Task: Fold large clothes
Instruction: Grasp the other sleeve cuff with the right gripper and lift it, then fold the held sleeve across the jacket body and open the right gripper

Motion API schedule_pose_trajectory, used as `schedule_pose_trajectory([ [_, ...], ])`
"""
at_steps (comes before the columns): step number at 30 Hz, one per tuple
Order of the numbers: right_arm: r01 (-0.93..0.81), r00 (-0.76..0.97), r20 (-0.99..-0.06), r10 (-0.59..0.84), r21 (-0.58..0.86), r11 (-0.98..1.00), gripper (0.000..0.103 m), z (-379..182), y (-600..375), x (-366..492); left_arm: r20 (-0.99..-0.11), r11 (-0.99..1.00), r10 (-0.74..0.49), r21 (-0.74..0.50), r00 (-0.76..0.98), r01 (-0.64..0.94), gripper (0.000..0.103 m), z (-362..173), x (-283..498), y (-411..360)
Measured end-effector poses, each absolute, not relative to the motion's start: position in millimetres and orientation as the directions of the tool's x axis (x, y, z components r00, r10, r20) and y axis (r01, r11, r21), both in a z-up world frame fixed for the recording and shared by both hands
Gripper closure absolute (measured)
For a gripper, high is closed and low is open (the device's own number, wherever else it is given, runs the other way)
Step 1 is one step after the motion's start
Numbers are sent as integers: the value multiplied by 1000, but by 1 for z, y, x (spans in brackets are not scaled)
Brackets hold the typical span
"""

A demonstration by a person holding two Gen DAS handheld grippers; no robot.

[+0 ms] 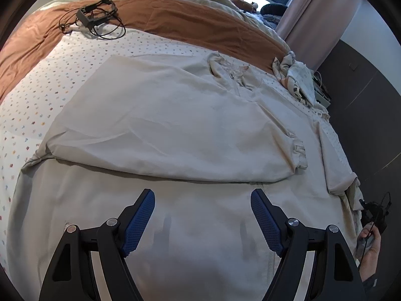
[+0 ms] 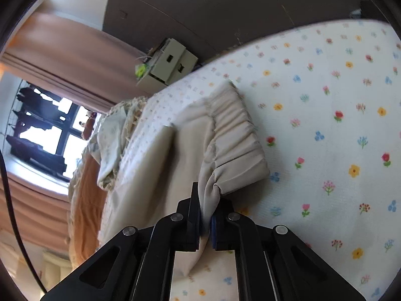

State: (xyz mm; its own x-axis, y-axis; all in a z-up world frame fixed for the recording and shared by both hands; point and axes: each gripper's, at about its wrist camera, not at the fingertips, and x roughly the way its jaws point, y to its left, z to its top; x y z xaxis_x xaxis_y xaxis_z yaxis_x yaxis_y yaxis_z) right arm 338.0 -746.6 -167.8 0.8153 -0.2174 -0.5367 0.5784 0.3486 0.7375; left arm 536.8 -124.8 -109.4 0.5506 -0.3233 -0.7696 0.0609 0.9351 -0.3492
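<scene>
Right claw (image 2: 206, 215) pinching the smooth cream garment (image 1: 160, 115) beside its ribbed cuff (image 2: 235, 140); left claw (image 1: 203, 223) spread.

The jacket (image 1: 160, 115) lies on the bed (image 1: 30, 105); a cabled device (image 1: 96, 15) lies beyond it.

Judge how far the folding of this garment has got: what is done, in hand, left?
Done: one sleeve lies folded across the garment. In hand: the right gripper pinches the other sleeve by its cuff; the left gripper hovers open. Left: that sleeve and the body folds.
</scene>
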Motion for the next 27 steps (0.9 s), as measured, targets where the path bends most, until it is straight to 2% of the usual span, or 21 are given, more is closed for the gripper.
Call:
schedule_pose_trajectory([
  [6, 470, 882, -407, -239, 714, 519, 96, -93, -699, 345, -770, 932, -332, -355, 545, 65, 23, -110, 537, -131],
  [14, 244, 964, -248, -91, 700, 671, 96, -25, -612, 366, -771, 928, -339, -367, 540, 59, 23, -111, 535, -135],
  [27, 13, 975, -160, 155, 736, 677, 96, 8, -489, 421, -741, 903, -342, -429, 578, -16, 23, -105, 534, -108],
])
